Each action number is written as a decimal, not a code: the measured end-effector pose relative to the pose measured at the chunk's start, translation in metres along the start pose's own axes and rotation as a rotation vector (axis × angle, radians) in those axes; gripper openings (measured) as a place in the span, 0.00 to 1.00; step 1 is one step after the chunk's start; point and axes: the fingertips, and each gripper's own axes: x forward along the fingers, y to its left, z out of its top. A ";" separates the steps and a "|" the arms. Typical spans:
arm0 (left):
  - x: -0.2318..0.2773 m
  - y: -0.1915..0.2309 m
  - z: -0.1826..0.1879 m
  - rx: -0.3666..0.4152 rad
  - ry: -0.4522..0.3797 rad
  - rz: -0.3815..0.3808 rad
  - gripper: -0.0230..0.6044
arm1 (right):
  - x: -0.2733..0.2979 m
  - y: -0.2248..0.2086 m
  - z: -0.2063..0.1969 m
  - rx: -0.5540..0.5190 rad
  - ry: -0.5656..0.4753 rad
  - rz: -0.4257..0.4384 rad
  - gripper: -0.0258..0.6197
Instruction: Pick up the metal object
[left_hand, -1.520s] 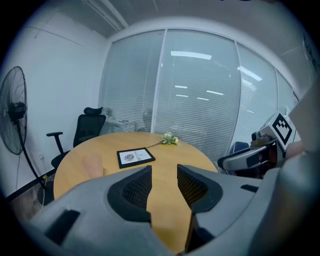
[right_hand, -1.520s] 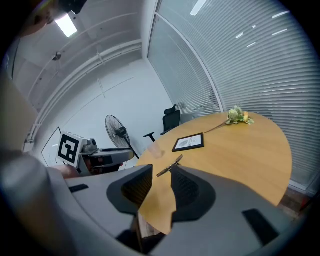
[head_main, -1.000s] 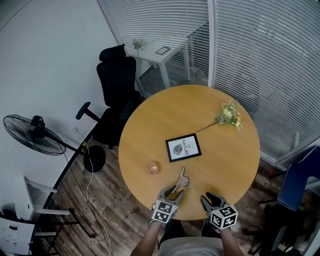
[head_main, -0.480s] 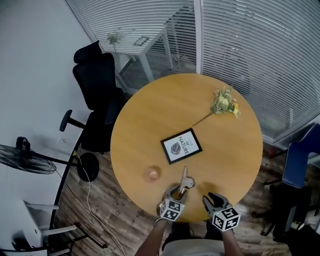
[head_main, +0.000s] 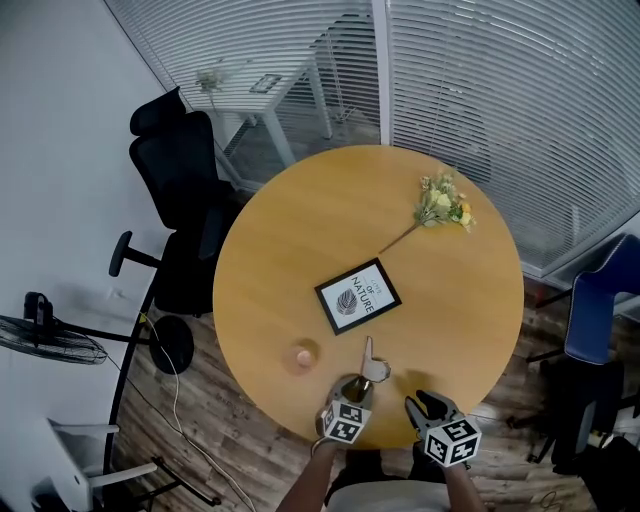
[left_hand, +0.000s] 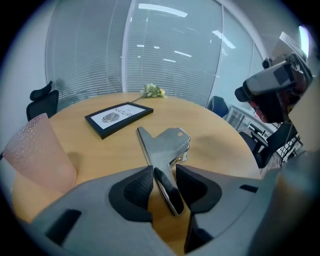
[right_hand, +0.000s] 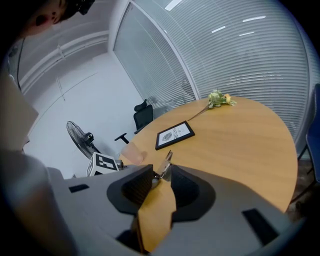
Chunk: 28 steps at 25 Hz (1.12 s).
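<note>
Left hand-held gripper (left_hand: 164, 170) clamped the metal clip (left_hand: 165, 145) at six o'clock on the desk (head_main: 300, 230); right hand-held gripper (right_hand: 161, 172) hovered released, empty.

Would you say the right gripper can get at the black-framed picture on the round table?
Probably yes: the right gripper is open and empty, with bare wooden table between it and the black-framed picture; the left gripper's silver metal clip is aside.

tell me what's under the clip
Bare table shows around the clip, gripped by the left gripper. Whatever is directly beneath is covered by the clip itself.
</note>
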 end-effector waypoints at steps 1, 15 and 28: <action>0.000 0.001 0.000 -0.007 -0.005 -0.006 0.26 | 0.000 -0.001 0.000 0.001 0.001 0.000 0.21; -0.014 0.019 0.001 0.028 -0.024 0.029 0.09 | -0.003 -0.001 -0.002 0.003 0.007 0.008 0.20; -0.026 0.022 0.003 0.051 -0.035 0.033 0.06 | -0.011 0.013 -0.003 0.010 -0.018 -0.012 0.18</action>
